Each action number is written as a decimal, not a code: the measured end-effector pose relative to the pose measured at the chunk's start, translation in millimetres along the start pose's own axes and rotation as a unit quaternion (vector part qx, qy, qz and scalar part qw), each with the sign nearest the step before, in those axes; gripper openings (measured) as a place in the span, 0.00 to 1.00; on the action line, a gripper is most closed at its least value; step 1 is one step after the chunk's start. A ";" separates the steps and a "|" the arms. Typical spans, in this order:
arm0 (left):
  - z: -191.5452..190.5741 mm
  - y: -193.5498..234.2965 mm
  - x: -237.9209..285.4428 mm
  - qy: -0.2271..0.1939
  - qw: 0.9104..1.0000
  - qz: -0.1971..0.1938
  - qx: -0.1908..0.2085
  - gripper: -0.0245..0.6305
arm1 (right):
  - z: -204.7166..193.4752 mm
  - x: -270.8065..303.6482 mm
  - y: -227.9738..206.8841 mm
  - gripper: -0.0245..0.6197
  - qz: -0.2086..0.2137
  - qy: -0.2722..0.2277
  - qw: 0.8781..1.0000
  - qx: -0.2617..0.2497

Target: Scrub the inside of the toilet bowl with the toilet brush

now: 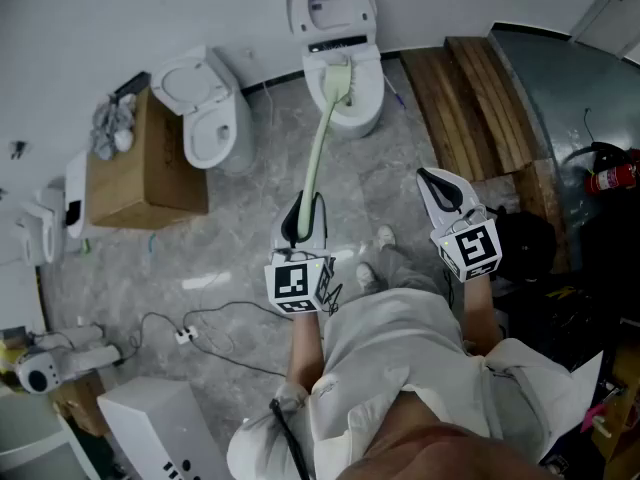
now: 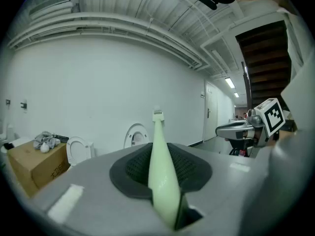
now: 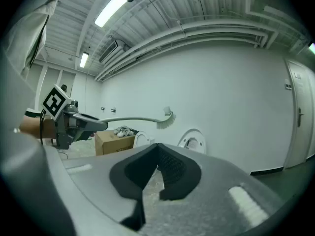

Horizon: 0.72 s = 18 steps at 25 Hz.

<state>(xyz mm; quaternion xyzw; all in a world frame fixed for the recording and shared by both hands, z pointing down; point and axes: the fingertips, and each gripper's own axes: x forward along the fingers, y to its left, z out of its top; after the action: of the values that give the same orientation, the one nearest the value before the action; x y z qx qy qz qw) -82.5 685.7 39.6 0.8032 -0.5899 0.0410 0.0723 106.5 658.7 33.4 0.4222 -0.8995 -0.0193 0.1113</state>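
My left gripper (image 1: 304, 211) is shut on the handle of the pale green toilet brush (image 1: 318, 148). The handle runs forward between the pads (image 2: 159, 154) to the bristle head (image 1: 338, 80), which in the head view lies over the white toilet (image 1: 362, 96) with its lid (image 1: 331, 4) raised. The right gripper view shows the brush (image 3: 132, 119) held level in the air, its head (image 3: 168, 119) above and left of the toilet lid (image 3: 192, 140). My right gripper (image 1: 443, 190) is shut and holds nothing, to the right of the left gripper (image 3: 78, 124).
A second white toilet (image 1: 208, 110) and a cardboard box (image 1: 146, 164) with rags on top stand at the left. Wooden planks (image 1: 482, 108) lie right of the toilet, near a red fire extinguisher (image 1: 611, 178). A cable (image 1: 190, 332) trails over the marble floor.
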 end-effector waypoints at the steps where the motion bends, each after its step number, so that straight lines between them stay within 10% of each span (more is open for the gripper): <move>1: 0.1 -0.3 -2.6 -0.001 1.000 0.001 -0.001 0.20 | 1.4 -1.4 0.6 0.04 -0.004 -0.002 1.000 -0.001; 18: 5.6 12.8 13.0 -0.022 1.000 0.001 0.007 0.20 | 0.5 23.8 13.2 0.04 0.005 -0.014 1.000 -0.003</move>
<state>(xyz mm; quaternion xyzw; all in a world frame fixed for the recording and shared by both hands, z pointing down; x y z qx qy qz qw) -90.9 668.8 36.9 0.8040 -0.5915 0.0280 0.0538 81.6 648.9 39.1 0.4172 -0.9029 -0.0269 0.1000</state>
